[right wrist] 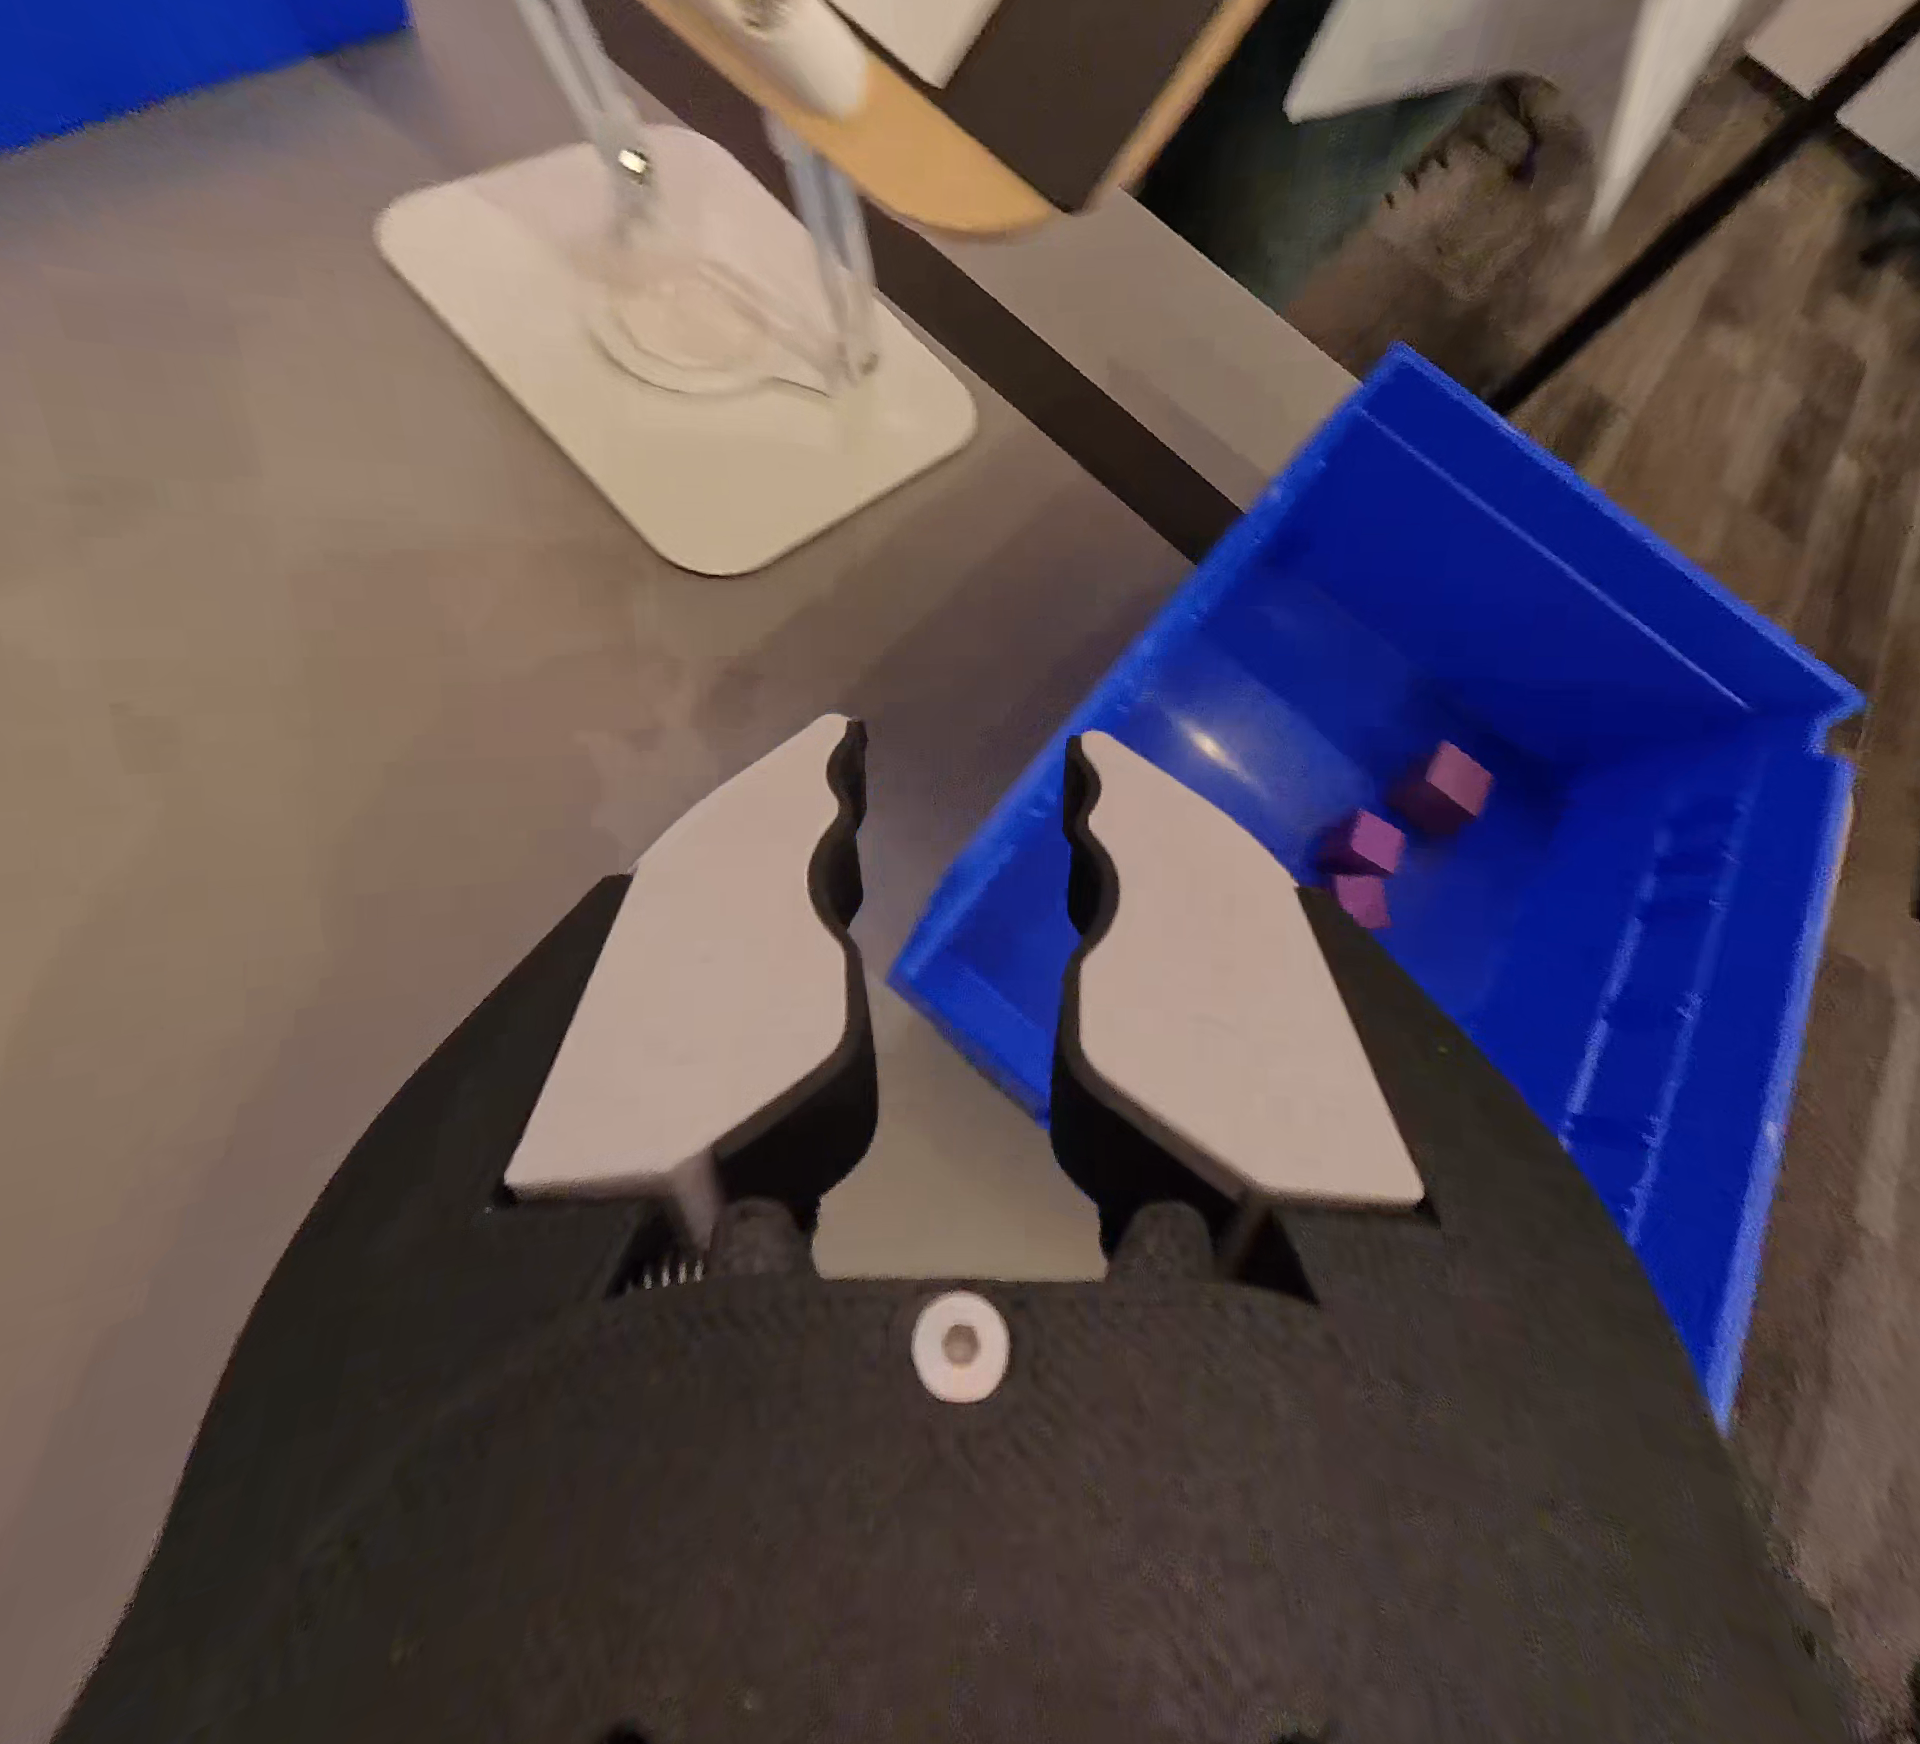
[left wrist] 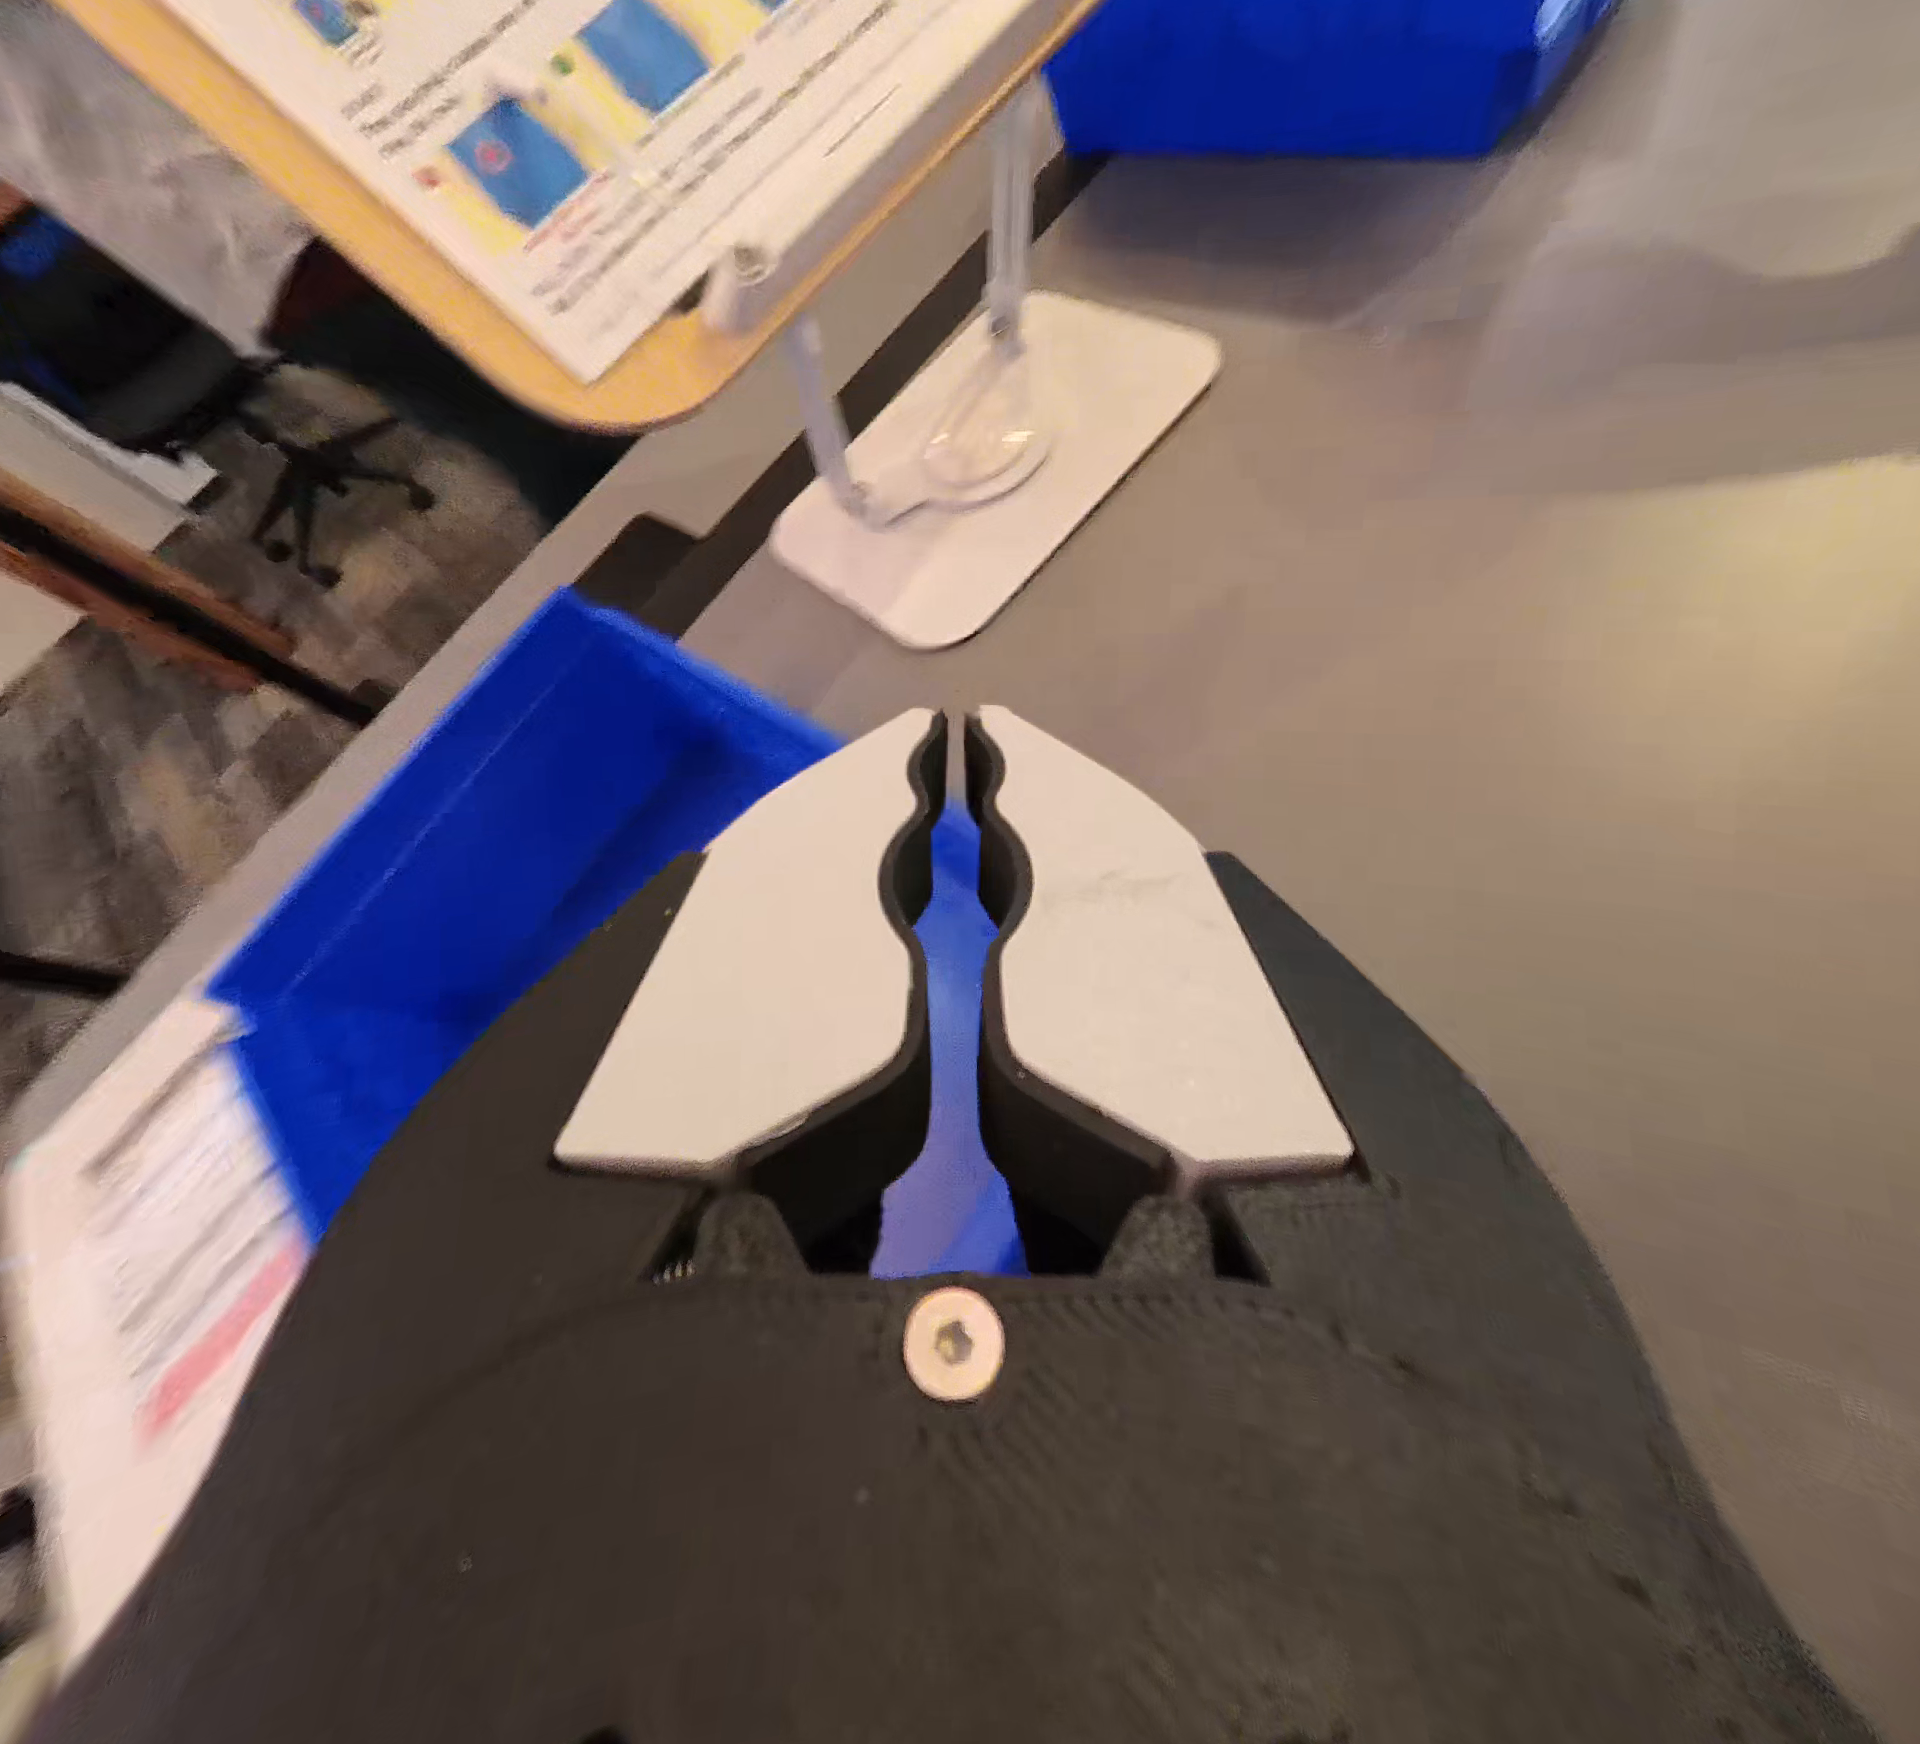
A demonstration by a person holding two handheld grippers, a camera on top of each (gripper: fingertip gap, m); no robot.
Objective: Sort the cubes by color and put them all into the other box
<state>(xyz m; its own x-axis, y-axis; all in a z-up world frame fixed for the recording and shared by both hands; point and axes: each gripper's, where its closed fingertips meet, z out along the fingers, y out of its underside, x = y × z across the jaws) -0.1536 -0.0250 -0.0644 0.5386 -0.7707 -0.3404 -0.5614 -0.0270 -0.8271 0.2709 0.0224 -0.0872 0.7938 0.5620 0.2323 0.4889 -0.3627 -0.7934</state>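
In the left wrist view, the left gripper [left wrist: 956, 718] is clenched on nothing, tips nearly touching, above the rim of a blue box [left wrist: 436, 873] just nearer than the white stand base [left wrist: 997, 489]; its contents are hidden. In the right wrist view, the right gripper [right wrist: 961, 738] is released and empty, while right of that base another blue box [right wrist: 1538, 614] holds what look like three purple cubes [right wrist: 1371, 837], blurred.

Right hand-held gripper [right wrist: 961, 744]: black body grainy, matt, layered like printed plastic; pale grey finger plates smooth, matt; 1 bright metal screw. Blue box [right wrist: 1538, 614]: glossy plastic, ribbed wall. 3 purple cubes [right wrist: 1371, 842]: matt. Surface [right wrist: 312, 655]: grey, smooth, dull sheen. Stand base [right wrist: 727, 489]: white, smooth; legs clear plastic; board wood-toned, paper sheet on it.
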